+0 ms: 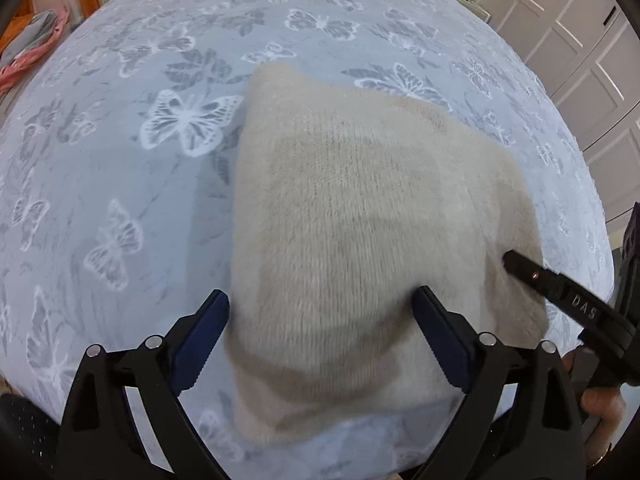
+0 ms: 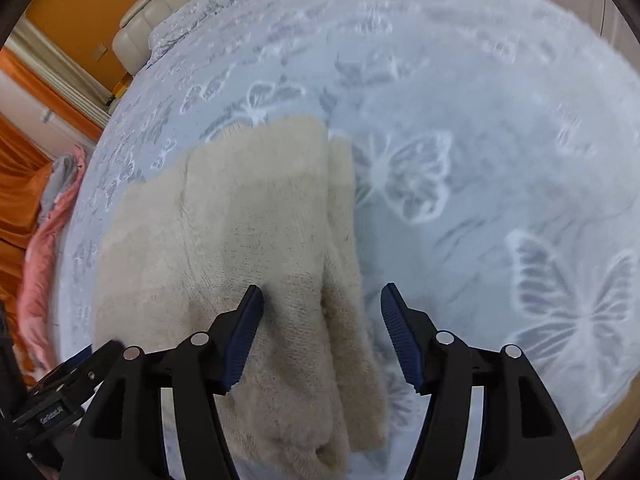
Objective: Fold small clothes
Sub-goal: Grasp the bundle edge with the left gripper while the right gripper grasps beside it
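Butterfly-print bed point(image 1: 120, 184) carried the cream knit garment point(image 1: 360, 216) at frame centre, both the left gripper point(image 1: 320, 328) and right gripper point(image 2: 322, 320) with jaws spread over it; pinching edges evenly would likely keep the fold square

A bed point(image 1: 120, 184) spread with a pale blue-grey cover printed in white and grey butterflies filled most of both views. A pink and grey heap of cloth point(image 2: 44, 248) lay at its far left edge, against orange curtains point(image 2: 16, 184). White panelled cupboard doors point(image 1: 580, 40) stood beyond the bed, and a cream padded headboard point(image 2: 160, 8) rose at its head.
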### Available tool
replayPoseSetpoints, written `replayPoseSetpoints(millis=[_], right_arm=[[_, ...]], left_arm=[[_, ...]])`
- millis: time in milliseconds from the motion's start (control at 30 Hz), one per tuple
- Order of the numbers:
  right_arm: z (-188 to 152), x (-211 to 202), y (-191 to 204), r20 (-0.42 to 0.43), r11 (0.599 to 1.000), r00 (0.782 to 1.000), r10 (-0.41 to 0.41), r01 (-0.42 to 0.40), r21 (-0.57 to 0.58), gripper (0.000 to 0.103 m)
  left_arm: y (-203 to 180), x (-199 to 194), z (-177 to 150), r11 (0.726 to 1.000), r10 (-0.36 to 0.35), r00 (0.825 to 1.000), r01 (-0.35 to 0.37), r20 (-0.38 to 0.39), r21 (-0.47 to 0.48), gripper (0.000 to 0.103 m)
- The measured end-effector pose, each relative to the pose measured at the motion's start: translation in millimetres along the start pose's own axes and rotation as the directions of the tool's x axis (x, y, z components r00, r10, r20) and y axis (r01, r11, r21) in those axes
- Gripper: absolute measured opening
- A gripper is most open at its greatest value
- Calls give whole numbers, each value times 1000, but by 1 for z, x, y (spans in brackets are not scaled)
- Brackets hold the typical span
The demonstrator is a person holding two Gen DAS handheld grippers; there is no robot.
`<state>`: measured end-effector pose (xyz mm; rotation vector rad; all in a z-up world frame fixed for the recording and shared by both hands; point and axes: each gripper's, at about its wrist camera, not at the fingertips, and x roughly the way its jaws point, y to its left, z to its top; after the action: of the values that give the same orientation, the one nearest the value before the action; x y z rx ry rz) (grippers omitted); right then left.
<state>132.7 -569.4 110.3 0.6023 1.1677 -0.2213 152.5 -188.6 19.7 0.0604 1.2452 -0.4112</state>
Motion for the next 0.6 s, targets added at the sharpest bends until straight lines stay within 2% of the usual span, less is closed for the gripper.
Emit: replayPoseSetpoints(millis=[67,233,300,400,433,500,533,567,600], right_arm=[[-1,11,-3,-14,1000,1000,24,-24,9,67],[2,27,-16,-33,990,992,124,-121,69,79],[4,31,-19,-26,984,986,162,-159,81,80],[5,34,-14,-21,984,985,169,-167,56,81],[7,35,-12,-24,985,986,167,-166,47,76],[8,36,-6,-34,981,981,193,-192,37,60],[8,35,-3,-36,978,978,204,-203,41,48],[8,31,1,-29,979,979,204,-203,30,42],[8,28,3,-24,979,979,201,-201,23,37]], left_arm=[[0,14,4,1000,-14,1000,14,-9,-4,98],[6,35,8,997,-71,997,71,-7,-11,98],[9,41,7,995,-98,995,98,-9,-15,98],[10,42,8,993,-112,993,112,-24,-26,98],[7,40,9,995,-104,994,103,-30,-17,98],[2,33,9,996,-92,995,92,-34,-2,88],[-3,27,10,996,-81,996,81,-32,19,79],[-7,20,10,997,-71,997,72,-32,41,69],[-9,15,9,996,-63,998,65,-31,58,64]])
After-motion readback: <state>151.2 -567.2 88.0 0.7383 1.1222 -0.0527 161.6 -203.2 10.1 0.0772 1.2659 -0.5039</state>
